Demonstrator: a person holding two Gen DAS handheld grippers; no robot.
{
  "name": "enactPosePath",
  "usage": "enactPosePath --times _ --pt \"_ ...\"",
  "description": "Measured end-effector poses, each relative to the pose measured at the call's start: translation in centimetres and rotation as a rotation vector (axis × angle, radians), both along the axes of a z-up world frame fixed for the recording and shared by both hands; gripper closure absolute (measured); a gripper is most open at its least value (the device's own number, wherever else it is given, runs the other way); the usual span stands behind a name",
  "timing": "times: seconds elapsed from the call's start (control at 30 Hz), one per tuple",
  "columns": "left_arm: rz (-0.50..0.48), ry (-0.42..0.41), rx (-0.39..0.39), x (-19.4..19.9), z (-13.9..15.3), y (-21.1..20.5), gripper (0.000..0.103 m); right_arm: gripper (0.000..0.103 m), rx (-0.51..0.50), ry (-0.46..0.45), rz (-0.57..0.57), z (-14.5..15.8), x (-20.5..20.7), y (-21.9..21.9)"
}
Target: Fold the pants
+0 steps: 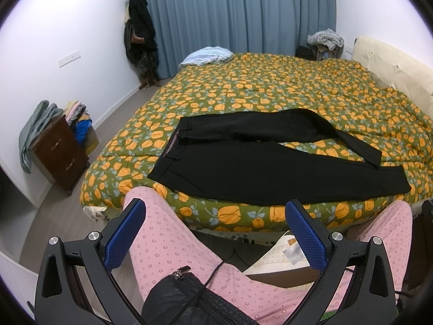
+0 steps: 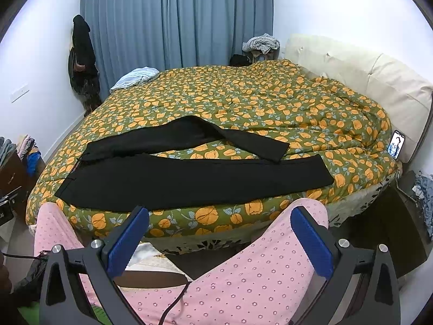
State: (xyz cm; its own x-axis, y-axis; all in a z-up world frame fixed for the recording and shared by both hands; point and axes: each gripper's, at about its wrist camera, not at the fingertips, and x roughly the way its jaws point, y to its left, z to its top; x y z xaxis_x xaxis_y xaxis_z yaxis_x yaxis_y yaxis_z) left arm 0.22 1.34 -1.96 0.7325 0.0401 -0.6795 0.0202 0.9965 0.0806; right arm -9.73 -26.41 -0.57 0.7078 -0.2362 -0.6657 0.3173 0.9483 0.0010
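Black pants [image 1: 265, 170] lie spread on the near part of the bed's orange-and-green floral quilt [image 1: 270, 86], waistband at the left, both legs running right; the far leg bends and its hem lies across the near one. They show the same way in the right wrist view [image 2: 189, 178]. My left gripper [image 1: 215, 211] is open and empty, held back from the bed over the person's pink-clad knee. My right gripper [image 2: 219, 218] is open and empty, also short of the bed edge, above the other knee.
A brown nightstand [image 1: 58, 151] piled with clothes stands left of the bed. A cream headboard [image 2: 365, 81] is at the right with a lit phone [image 2: 396, 147] leaning by it. A striped cloth [image 1: 207, 55] lies at the far bed corner. Blue curtains [image 1: 235, 13] hang behind.
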Motion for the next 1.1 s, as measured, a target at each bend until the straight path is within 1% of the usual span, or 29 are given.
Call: enactPosePath --times 0.17,0.5,0.83,1.1 --pt "0.0 0.005 -0.002 0.14 0.0 0.12 0.0 0.0 -0.006 -0.002 -0.01 -0.02 -0.22 -0.08" --pt "0.007 0.007 -0.003 0.05 -0.12 0.18 0.0 0.0 -0.029 0.023 -0.042 -0.23 -0.02 -0.28" --pt "0.006 0.008 -0.003 0.09 -0.12 0.23 0.0 0.0 -0.072 0.013 -0.052 0.09 -0.08 -0.09" --pt "0.006 0.01 -0.003 0.05 -0.2 0.24 0.0 0.0 -0.078 0.013 -0.051 0.21 -0.03 -0.03"
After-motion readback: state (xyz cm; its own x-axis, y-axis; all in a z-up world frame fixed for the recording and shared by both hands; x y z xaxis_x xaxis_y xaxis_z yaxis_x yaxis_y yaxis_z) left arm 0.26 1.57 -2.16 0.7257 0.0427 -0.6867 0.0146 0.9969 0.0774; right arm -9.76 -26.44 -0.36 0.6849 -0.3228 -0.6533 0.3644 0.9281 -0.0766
